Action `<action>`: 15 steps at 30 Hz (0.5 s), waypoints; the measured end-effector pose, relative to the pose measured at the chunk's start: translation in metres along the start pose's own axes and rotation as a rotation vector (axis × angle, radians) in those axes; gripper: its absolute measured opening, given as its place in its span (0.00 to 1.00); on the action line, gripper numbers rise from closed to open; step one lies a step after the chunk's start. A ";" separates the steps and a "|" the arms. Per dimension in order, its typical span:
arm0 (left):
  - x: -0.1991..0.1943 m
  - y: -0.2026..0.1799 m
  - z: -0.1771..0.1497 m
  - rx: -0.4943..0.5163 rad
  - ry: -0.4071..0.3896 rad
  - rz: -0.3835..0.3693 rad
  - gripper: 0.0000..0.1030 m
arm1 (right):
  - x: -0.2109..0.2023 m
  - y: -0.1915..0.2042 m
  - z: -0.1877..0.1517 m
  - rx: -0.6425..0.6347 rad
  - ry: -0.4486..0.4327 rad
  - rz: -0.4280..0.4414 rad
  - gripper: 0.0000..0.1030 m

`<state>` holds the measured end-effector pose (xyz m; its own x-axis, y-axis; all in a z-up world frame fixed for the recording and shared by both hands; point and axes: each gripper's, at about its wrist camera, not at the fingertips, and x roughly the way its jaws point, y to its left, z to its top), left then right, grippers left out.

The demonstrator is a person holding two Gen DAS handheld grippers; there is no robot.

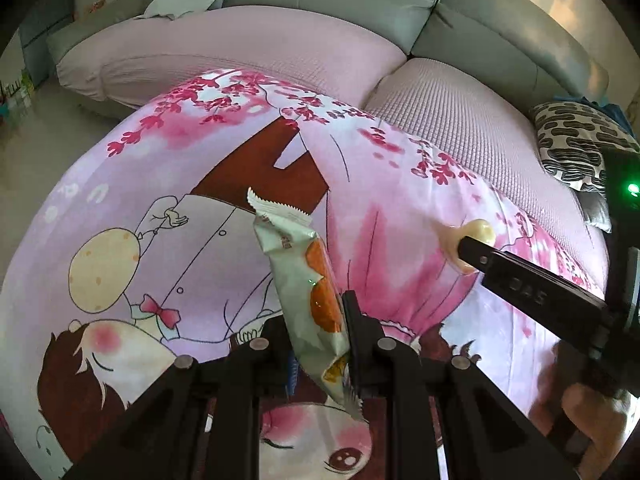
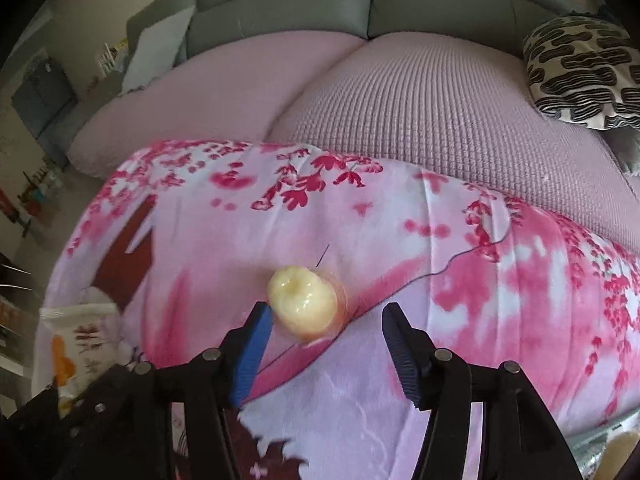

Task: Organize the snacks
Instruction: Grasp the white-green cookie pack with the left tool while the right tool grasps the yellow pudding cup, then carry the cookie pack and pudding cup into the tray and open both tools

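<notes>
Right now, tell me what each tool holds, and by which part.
The left tool grips the snack packet near its lower sealed end. The right tool holds nothing: its jaws stand apart around the yellow jelly cup.

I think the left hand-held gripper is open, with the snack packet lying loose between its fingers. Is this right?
Not quite. The left hand-held gripper is shut on the snack packet, which hangs clamped between its fingers above the blanket. The left wrist view shows this.
</notes>
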<state>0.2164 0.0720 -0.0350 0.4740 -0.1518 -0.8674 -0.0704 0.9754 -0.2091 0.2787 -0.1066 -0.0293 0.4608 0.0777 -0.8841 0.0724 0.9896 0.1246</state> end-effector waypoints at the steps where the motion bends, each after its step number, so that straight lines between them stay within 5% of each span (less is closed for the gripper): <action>1: 0.002 0.000 0.000 0.002 0.003 -0.002 0.20 | 0.006 0.001 0.001 0.003 0.009 -0.001 0.60; 6: 0.012 -0.003 -0.001 0.013 0.022 -0.009 0.20 | 0.023 0.015 0.004 -0.059 0.015 -0.071 0.62; 10: 0.011 -0.003 -0.002 0.014 0.021 -0.010 0.20 | 0.022 0.016 0.000 -0.070 0.008 -0.092 0.46; 15: 0.005 -0.007 -0.004 0.027 0.011 -0.016 0.20 | 0.013 0.009 -0.007 -0.052 0.006 -0.062 0.43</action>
<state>0.2158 0.0634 -0.0392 0.4650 -0.1689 -0.8690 -0.0395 0.9767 -0.2110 0.2795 -0.0958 -0.0427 0.4518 0.0166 -0.8920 0.0544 0.9975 0.0461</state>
